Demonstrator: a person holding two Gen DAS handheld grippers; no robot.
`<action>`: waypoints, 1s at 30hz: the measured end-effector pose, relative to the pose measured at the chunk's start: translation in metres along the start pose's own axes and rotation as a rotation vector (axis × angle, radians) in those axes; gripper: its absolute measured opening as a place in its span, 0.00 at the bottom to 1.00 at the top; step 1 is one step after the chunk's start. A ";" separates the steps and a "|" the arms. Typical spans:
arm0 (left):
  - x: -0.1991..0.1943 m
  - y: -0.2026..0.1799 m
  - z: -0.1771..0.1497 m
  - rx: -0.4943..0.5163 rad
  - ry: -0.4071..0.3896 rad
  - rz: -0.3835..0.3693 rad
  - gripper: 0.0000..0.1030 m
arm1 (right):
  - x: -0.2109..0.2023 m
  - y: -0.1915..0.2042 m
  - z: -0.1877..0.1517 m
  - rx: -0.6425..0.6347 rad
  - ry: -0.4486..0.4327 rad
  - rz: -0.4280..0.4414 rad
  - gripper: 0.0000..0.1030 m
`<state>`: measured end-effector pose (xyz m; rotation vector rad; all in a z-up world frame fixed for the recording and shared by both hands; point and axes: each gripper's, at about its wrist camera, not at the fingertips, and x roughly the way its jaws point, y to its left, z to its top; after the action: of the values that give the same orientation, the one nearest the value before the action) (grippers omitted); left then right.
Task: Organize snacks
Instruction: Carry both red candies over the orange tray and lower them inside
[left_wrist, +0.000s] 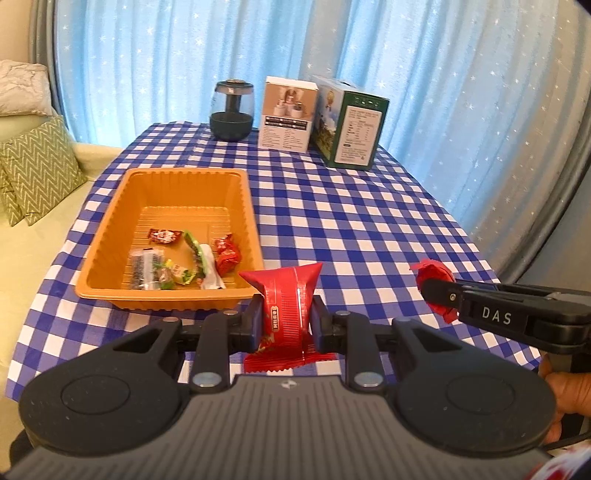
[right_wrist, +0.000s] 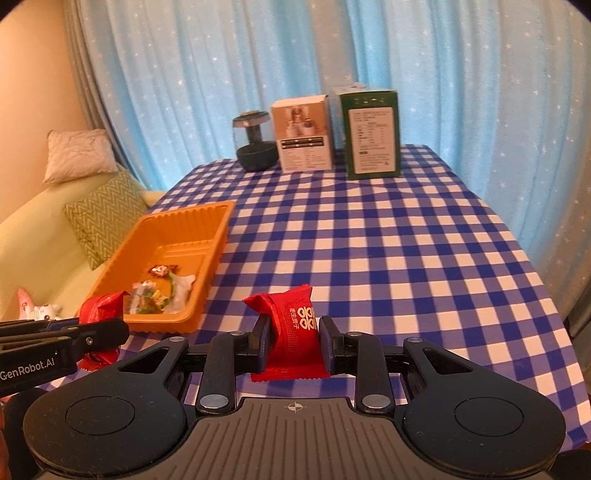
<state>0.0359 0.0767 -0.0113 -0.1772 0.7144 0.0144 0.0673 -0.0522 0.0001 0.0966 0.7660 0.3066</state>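
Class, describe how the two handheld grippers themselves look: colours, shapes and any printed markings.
Both are black. The left gripper has rounded housings, a ribbed grey base and blue-edged pads; its side reads "GenRobot.AI". The right gripper looks the same; its side reads "DAS".

Each wrist view looks forward and downward along its own fingers, close above the near edge of the checked worktop (left_wrist: 351, 221). Both share the orange tray (left_wrist: 110, 236), left of centre in the left view and at lower left in the right view, and the boxes (right_wrist: 371, 133) before the blue curtain.
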 end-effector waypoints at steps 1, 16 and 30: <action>-0.001 0.002 0.000 -0.002 -0.001 0.004 0.22 | 0.001 0.003 0.000 -0.006 0.002 0.006 0.28; -0.007 0.041 0.004 -0.048 -0.006 0.055 0.22 | 0.027 0.046 0.010 -0.073 0.021 0.074 0.28; -0.001 0.065 0.010 -0.078 -0.003 0.079 0.22 | 0.051 0.069 0.015 -0.108 0.042 0.106 0.28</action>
<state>0.0371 0.1421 -0.0136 -0.2235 0.7183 0.1176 0.0964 0.0296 -0.0094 0.0292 0.7858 0.4513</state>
